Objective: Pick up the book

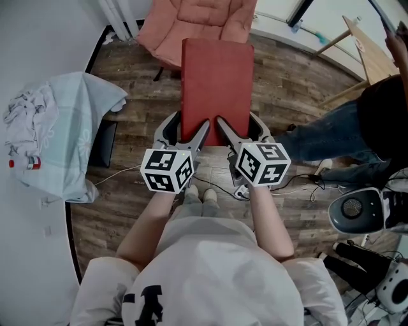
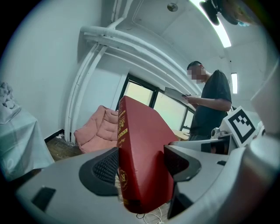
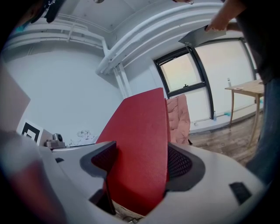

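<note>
Within left tool (image 2: 144, 166) and right tool (image 3: 141, 162), red book (image 1: 215, 83), gold spine lettering (image 2: 122, 124) illegible.

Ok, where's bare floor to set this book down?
Bare wood floor lies left of the book, between it and the pale cloth, and right of it, toward the other person's leg. Crowded: cables by the feet, gear at lower right. The pink chair blocks straight ahead.

Matt red cloth-look book (image 1: 215, 89); wood-plank floor (image 1: 134, 121).
</note>
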Demonstrator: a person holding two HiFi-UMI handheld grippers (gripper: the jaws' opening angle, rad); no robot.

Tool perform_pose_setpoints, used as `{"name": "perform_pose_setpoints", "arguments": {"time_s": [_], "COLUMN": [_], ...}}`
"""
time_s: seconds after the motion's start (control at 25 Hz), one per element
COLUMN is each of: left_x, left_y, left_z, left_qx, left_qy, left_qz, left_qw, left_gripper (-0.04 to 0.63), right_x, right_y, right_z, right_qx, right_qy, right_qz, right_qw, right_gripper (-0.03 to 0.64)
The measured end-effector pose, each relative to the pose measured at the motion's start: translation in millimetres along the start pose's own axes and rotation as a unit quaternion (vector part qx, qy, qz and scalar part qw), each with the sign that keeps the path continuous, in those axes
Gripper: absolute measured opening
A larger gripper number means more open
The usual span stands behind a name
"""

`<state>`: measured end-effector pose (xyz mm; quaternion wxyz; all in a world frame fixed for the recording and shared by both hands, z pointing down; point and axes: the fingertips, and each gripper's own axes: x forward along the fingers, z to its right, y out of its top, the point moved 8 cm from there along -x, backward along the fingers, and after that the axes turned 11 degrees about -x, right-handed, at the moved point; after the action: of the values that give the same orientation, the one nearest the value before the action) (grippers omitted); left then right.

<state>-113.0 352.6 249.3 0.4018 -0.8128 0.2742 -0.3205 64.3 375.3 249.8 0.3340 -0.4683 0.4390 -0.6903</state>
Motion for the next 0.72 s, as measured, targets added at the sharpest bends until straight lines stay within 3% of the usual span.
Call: {"name": "perform_pose_setpoints", "arguments": {"time_s": [0.72], "left_x": [-12.2], "left_y": [-0.9], "left_z": [0.6], "left_qx": [0.003], "left_qy": [-0.001], "left_qz": [0.001], "left_qw": [1.0], "left_gripper": [0.31], "right_x": [-6.9], "right_y": [-1.7], "right_z": [-9.7], "right_qx": [0.004], "right_qy": [0.002], "right_qz": [0.002], "right_qw": [1.0], "right_gripper": [0.354]}}
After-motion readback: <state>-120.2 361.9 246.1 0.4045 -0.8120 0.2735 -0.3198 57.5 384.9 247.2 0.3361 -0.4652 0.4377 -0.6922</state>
